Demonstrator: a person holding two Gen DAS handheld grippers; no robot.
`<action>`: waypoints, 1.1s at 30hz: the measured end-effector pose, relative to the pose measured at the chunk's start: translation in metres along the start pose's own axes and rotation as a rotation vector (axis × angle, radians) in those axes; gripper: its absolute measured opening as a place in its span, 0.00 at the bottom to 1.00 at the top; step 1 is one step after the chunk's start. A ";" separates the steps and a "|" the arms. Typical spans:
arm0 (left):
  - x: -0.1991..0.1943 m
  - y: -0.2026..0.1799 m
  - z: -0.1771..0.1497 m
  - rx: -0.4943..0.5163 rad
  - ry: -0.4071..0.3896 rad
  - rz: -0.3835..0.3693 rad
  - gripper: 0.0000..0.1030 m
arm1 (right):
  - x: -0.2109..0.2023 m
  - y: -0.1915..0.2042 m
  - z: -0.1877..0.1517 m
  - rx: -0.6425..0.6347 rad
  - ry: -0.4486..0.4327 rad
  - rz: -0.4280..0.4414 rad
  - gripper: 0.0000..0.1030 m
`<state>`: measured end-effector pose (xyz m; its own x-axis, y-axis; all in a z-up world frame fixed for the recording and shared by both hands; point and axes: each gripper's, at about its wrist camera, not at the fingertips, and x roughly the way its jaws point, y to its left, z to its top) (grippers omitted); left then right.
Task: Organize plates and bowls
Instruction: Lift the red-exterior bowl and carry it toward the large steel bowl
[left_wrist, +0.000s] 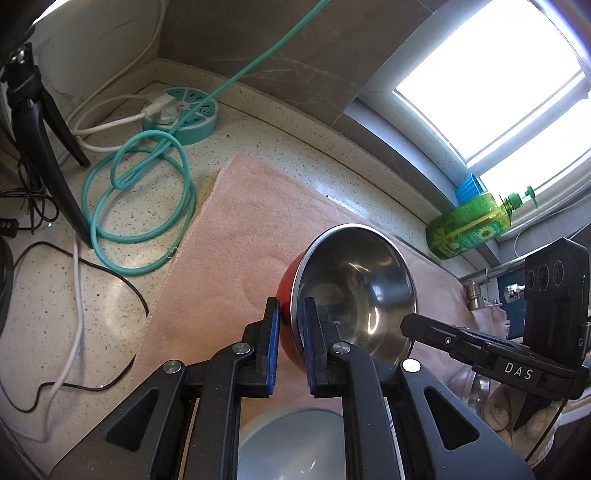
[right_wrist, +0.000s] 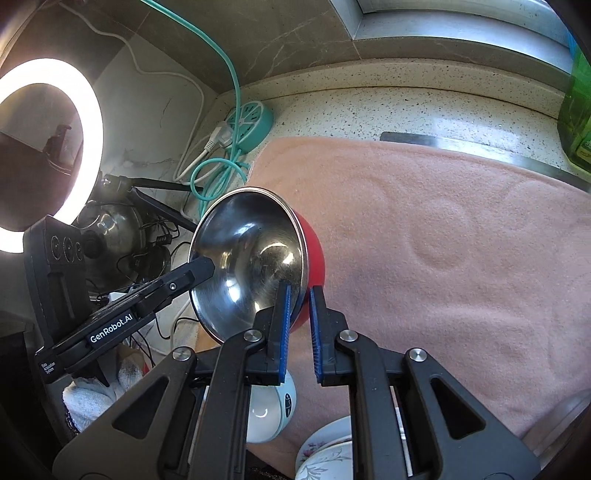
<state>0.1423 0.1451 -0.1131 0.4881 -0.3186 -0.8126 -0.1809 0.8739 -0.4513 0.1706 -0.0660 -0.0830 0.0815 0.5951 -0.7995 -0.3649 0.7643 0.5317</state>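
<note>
Bowl (left_wrist: 354, 291) rim pinched between both grippers, above pink towel (left_wrist: 236, 236).

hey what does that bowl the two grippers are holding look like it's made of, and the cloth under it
Bowl: the inside looks like polished stainless steel, mirror-bright with sharp reflections; the outside is smooth glossy red, likely a coating or plastic shell, hard to tell which.
Cloth: a soft pink towel or fleece, matte and fuzzy, with ring-shaped dents pressed into its nap.

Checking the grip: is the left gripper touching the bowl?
Touching. The left wrist view shows the left gripper with its fingers pinching the bowl rim between them.
</note>
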 end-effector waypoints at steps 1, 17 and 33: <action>-0.002 -0.003 -0.001 0.005 -0.004 -0.003 0.10 | -0.005 -0.001 -0.002 0.001 -0.004 0.000 0.10; -0.023 -0.065 -0.030 0.088 -0.033 -0.059 0.10 | -0.079 -0.024 -0.043 0.022 -0.092 -0.017 0.10; -0.023 -0.142 -0.062 0.189 0.005 -0.128 0.10 | -0.151 -0.084 -0.093 0.118 -0.168 -0.040 0.10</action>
<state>0.1033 0.0057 -0.0534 0.4926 -0.4330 -0.7549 0.0457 0.8791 -0.4744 0.1027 -0.2427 -0.0328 0.2507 0.5890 -0.7682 -0.2476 0.8062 0.5374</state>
